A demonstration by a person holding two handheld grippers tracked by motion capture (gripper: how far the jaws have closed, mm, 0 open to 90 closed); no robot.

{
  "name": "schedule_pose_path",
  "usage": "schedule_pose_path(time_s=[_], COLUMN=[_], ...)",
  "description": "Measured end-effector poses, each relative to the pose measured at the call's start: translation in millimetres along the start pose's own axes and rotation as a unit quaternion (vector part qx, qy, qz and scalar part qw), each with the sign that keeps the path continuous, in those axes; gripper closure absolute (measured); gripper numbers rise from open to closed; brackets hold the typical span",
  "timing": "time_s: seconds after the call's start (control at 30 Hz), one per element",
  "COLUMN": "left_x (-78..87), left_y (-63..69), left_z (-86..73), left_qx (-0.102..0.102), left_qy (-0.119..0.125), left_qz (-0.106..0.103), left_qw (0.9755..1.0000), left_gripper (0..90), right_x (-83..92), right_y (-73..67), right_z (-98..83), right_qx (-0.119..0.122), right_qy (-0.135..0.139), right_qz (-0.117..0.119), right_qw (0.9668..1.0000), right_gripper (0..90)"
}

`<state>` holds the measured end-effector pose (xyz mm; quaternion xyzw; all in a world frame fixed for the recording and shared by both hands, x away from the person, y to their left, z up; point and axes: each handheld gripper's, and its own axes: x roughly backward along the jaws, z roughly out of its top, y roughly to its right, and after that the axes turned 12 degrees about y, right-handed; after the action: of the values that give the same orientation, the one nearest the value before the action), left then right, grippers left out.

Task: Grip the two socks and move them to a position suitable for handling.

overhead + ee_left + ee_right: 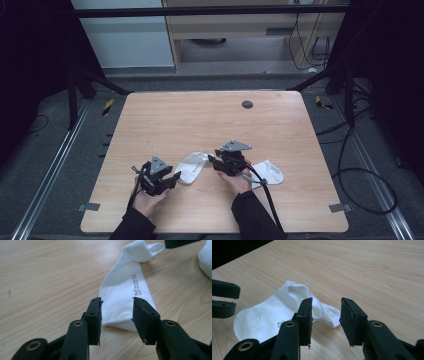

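A white sock [192, 167] lies flat on the table [200, 120], stretched lengthwise between the two tools, its long axis running from the left tool [172, 179] up toward the right tool [214, 161]. Seen from the left gripper view, the sock [125, 290] has one end just beyond that tool's black jaws, which stand wide apart with nothing gripped. From the right gripper view, the sock's [274, 310] bunched opposite end sits just past that tool's jaws, likewise spread and empty. A second sock [267, 172] rests on the far side of the right tool from the first. Both hands look equally near, each to its own end of the sock
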<state>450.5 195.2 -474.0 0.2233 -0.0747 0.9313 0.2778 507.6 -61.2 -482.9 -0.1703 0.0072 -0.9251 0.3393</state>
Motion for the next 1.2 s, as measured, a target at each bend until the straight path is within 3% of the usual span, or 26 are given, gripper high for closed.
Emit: schedule_pose_path(time_s=[0.3,0.4,0.5,0.7,0.87,1.2], left_x=[-9.4,-10.7,-11.1,-12.0,-12.2,-10.2], left_y=[11.0,12.1,11.3,7.3,3.2,-3.1], left_z=[-8.6,-10.3,-11.3,-12.9,-12.4,-9.6], left_qx=[-0.01,-0.017,-0.02,-0.029,-0.036,-0.044], left_qy=[-0.032,-0.044,-0.054,-0.073,-0.081,-0.073], left_qz=[0.015,0.013,0.012,0.012,0.019,0.034], left_qw=[0.9993,0.9988,0.9983,0.9968,0.9959,0.9958], left_gripper=[56.0,60.1,67.1,79.2,89.1,89.7], right_x=[-15.1,-19.8,-21.4,-15.7,-9.3,-0.8], right_y=[-5.8,-6.4,-5.9,-4.8,-2.7,2.6], right_z=[-6.2,-9.1,-10.5,-6.2,-1.5,5.1], right_qx=[0.025,0.033,0.037,0.034,0.028,0.015], right_qy=[-0.028,-0.042,-0.047,-0.043,-0.032,-0.02], right_qz=[0.005,-0.003,-0.002,0.001,0.004,0.001], right_qw=[0.9993,0.9986,0.9982,0.9985,0.9991,0.9997], right_gripper=[58.4,63.9,77.9,86.9,88.2,80.2])
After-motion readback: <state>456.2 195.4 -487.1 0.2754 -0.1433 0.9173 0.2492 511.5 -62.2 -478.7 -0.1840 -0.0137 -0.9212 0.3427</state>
